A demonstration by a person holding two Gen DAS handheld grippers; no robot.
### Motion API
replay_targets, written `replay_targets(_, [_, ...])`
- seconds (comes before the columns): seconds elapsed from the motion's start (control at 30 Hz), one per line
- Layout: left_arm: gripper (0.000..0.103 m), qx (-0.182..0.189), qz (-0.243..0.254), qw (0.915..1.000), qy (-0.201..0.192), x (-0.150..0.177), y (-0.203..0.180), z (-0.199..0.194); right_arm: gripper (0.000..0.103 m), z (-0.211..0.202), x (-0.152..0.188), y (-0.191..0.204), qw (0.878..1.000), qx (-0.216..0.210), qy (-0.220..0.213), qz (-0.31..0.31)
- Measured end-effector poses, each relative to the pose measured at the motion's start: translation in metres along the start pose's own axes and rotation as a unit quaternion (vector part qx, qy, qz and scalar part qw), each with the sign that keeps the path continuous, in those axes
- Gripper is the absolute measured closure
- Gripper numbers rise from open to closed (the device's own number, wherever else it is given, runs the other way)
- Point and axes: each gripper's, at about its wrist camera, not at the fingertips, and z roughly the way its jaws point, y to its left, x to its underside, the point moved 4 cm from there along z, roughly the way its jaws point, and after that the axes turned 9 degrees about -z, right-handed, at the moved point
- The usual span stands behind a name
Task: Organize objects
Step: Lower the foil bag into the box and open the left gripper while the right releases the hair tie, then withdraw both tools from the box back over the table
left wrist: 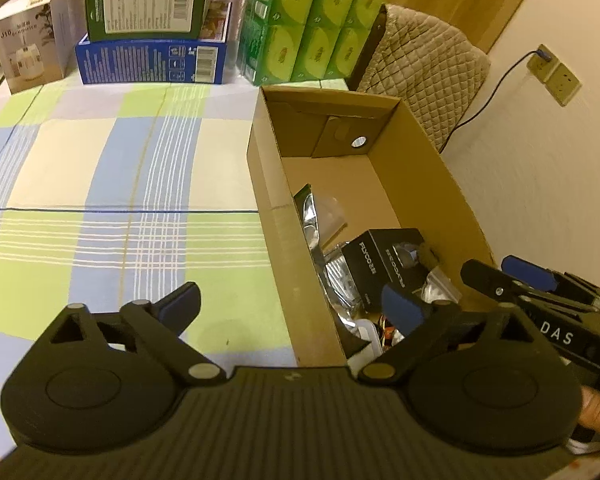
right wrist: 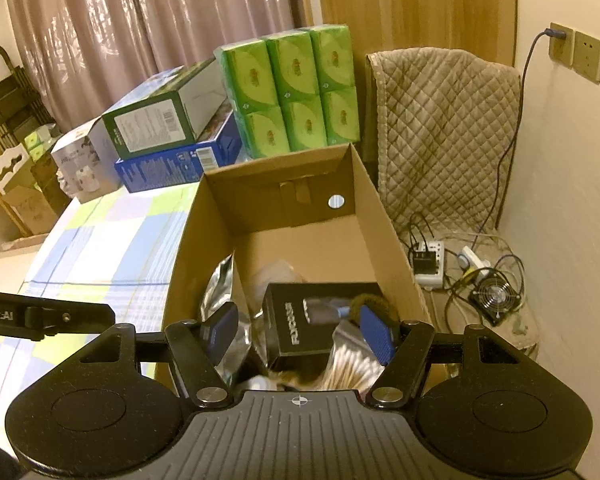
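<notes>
A plain corrugated cardboard box [right wrist: 284, 216] stands open on my checked tablecloth [left wrist: 112, 184], its walls smooth and matt. Inside it lie a crinkled silver foil pouch [left wrist: 314, 216], a glossy black rectangular carton [right wrist: 304, 320] and a clear pack of cotton swabs [right wrist: 352, 364]. My left gripper [left wrist: 296, 312] tilts down astride the box's near wall, one blue-padded finger over the cloth, the other inside the box, jaws spread wide on nothing. My right gripper [right wrist: 300, 332] angles down into the box, jaws parted either side of the black carton without pressing it. Beyond, film-wrapped green tissue packs [right wrist: 292, 92] stand stacked beside a quilted chair cover [right wrist: 444, 128].
</notes>
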Motion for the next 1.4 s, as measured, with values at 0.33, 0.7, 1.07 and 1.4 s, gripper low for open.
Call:
replay_targets(0.33, [0.001,-0.005,0.008,0.9992,-0.039,0.032,0.011,-0.035,0.037,-0.029,0.016,0.025,1.0,-0.001,0.011,-0.016])
replay_targets(0.7, [0.001,-0.012,0.015,0.9974,-0.069,0.073,0.03,-0.069,0.035,-0.061,0.048,0.051,0.999,0.005,0.019,-0.026])
replay_targets(1.07, [0.001,-0.045,0.004,0.9958,-0.08,0.116,0.056,-0.093,0.035,-0.083,0.078,0.062,0.999,0.008,0.025,-0.023])
replay_targets(1.4, [0.001,-0.053,0.009,0.9959,-0.074,0.141,0.066,-0.097,0.035,-0.096,0.097,0.064,0.999,0.012,0.032,-0.009])
